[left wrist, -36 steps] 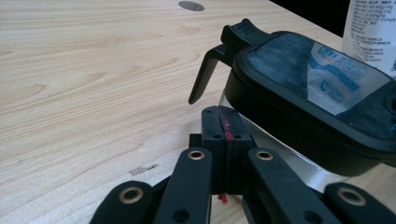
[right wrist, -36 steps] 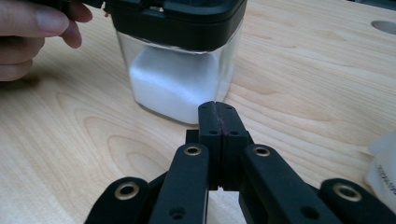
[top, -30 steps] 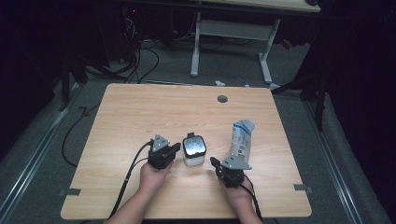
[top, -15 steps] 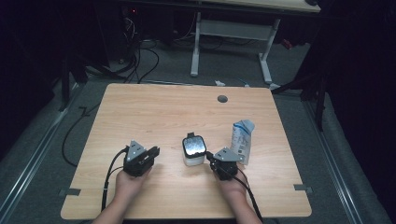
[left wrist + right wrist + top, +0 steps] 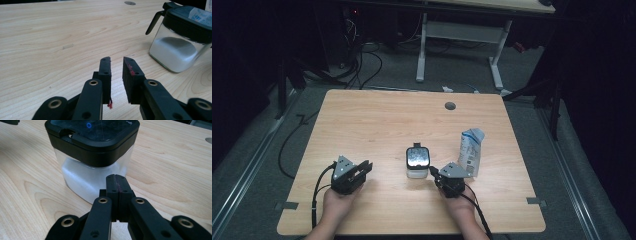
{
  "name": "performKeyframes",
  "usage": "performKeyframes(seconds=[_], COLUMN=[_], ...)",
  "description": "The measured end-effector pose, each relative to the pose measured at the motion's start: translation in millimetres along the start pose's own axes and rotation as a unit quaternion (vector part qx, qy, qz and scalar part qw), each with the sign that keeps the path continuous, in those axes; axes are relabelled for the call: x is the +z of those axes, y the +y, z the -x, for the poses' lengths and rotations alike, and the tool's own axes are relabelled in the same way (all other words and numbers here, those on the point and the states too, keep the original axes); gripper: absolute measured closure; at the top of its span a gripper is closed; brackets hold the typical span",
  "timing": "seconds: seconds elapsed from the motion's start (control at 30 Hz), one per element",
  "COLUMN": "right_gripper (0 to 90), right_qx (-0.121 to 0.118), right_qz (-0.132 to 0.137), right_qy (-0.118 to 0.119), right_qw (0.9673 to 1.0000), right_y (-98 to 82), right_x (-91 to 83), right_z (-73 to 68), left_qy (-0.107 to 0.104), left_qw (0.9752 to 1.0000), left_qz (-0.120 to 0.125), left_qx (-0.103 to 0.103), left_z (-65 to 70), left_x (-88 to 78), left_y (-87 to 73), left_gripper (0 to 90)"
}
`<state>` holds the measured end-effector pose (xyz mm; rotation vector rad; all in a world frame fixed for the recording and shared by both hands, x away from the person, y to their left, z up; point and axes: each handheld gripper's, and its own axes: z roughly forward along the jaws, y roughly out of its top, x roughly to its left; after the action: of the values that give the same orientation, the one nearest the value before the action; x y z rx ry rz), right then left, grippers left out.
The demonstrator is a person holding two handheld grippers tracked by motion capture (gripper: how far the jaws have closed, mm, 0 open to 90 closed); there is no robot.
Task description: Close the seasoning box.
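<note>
Right gripper (image 5: 116,178): jaws pressing together, gripping nothing, jar (image 5: 92,152) sitting just beyond. Left gripper (image 5: 117,60): jaws standing slightly apart, empty, bare table (image 5: 50,37) lying ahead.

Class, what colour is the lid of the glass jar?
Black, on the lid, clearest in the right gripper view.

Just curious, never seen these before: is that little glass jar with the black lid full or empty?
Partly full. White powder fills roughly the lower half of the glass jar; its black lid sits on top.
</note>
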<state>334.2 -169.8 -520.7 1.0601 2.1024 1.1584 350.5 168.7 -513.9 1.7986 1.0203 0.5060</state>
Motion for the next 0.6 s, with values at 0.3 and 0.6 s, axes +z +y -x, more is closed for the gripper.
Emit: performKeyframes(seconds=[0.3, 0.6], right_gripper=[85.9, 71.8], right_qx=[0.002, 0.025], right_qz=[0.005, 0.007], right_qy=[-0.002, -0.020], right_qw=[1.0000, 0.9995], right_y=[-1.4, -21.0], right_x=[-9.3, -36.7], right_z=[1.7, 22.3], left_qy=[-0.001, 0.015], left_qw=[1.0000, 0.9997], left_qz=[-0.004, -0.012], left_qx=[0.005, 0.016], left_z=[-1.1, -8.1], left_x=[-3.8, -16.0], left_y=[-3.7, -14.8], left_gripper=[74.8, 66.0])
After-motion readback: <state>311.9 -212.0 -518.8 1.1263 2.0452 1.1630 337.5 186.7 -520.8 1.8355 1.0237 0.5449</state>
